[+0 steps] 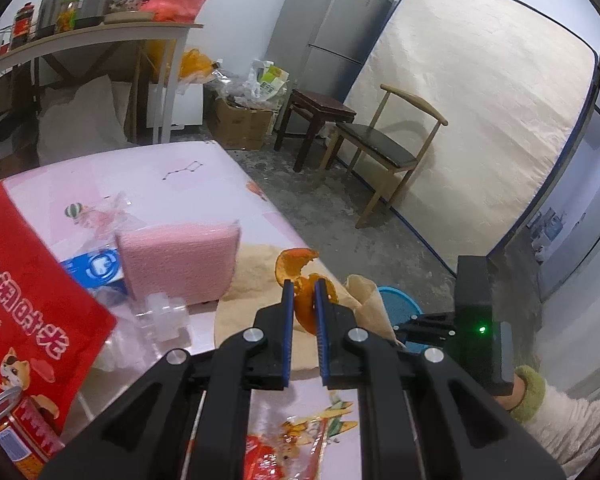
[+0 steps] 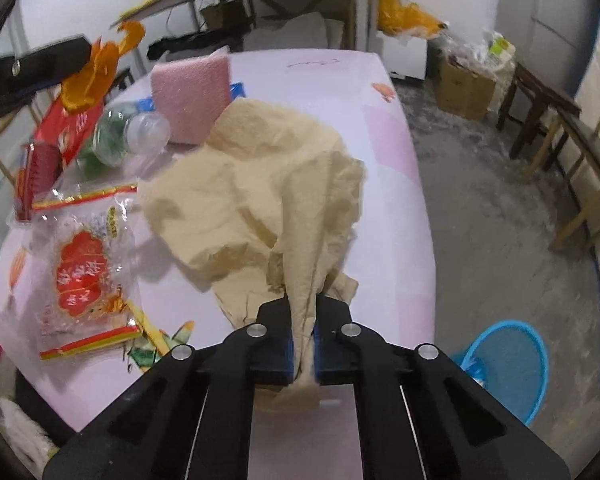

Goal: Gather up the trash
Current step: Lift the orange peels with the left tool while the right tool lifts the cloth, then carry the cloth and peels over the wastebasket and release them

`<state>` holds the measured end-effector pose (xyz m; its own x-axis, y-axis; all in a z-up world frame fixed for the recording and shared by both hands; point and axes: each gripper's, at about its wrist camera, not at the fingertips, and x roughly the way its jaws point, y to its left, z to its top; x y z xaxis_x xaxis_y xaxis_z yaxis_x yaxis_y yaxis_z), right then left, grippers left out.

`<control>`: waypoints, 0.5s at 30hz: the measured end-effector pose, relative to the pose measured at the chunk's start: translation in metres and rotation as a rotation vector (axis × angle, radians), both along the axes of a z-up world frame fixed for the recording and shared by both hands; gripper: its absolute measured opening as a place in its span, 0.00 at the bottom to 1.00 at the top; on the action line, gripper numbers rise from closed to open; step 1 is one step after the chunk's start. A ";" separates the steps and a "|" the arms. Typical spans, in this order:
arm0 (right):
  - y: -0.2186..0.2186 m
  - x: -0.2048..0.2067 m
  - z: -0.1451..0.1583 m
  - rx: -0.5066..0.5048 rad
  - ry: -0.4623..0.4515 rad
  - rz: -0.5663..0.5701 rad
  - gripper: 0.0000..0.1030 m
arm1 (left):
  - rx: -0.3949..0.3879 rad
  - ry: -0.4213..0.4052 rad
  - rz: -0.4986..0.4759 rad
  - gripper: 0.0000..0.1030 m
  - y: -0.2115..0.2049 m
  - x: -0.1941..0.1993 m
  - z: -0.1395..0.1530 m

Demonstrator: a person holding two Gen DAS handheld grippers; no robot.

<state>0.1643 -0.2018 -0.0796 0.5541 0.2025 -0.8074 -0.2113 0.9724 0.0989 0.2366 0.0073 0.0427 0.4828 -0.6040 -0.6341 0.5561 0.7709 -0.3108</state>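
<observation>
Over table, left gripper [image 1: 303,286] pinching orange peel [image 1: 296,270]

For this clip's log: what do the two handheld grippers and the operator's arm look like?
Both the left gripper and the right gripper are matte black plastic linkages with silver round pivot bolts and blue ribbed pads on the fingers. The left view shows a black box with a green LED, and a cream fleece sleeve with a green cuff.

Paper, foam and plastic on a glossy table

Crumpled matt tan paper [image 2: 256,184] lies beside the porous pink sponge [image 2: 190,98]; matt black plastic fingers [image 2: 274,320] carry ribbed blue pads.
</observation>
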 end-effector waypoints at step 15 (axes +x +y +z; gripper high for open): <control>-0.195 -0.095 0.001 0.191 -0.029 -0.487 0.03 | 0.056 0.054 -0.265 0.09 -0.165 -0.014 -0.015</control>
